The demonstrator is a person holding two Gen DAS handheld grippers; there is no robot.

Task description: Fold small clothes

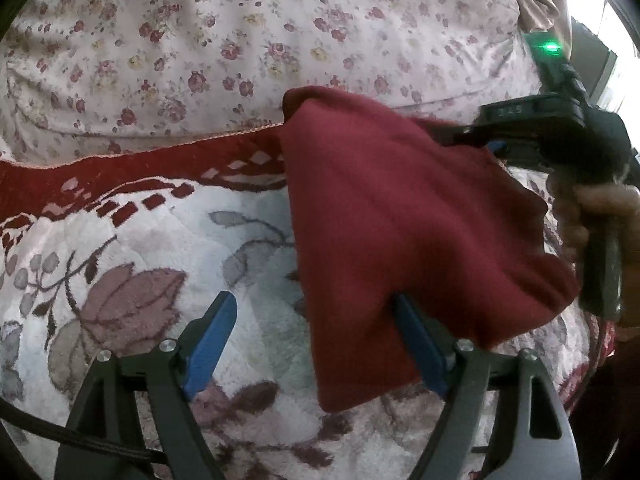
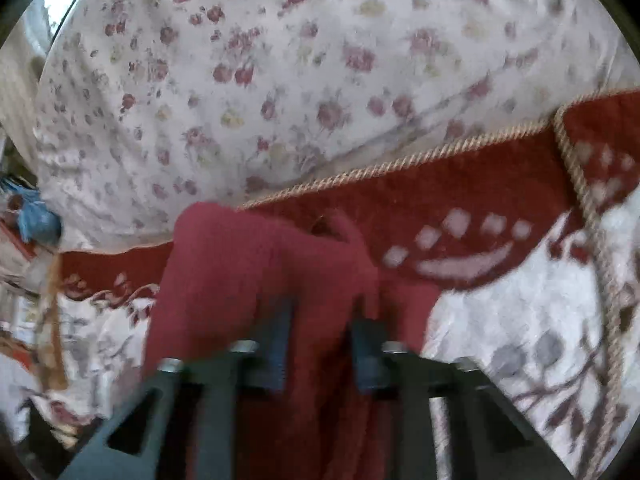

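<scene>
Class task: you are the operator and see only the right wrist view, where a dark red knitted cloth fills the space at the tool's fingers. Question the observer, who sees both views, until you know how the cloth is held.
Operator: Is my right tool gripping the cloth?
Observer: The left wrist view shows the right tool shut on the upper right edge of the dark red knitted cloth.
Operator: Is the left tool helping?
Observer: No. The left tool stands open; the cloth's lower part drapes over one blue finger.
Operator: What lies under that open tool?
Observer: A white plush blanket with leaf patterns, bare between the fingers.
</scene>
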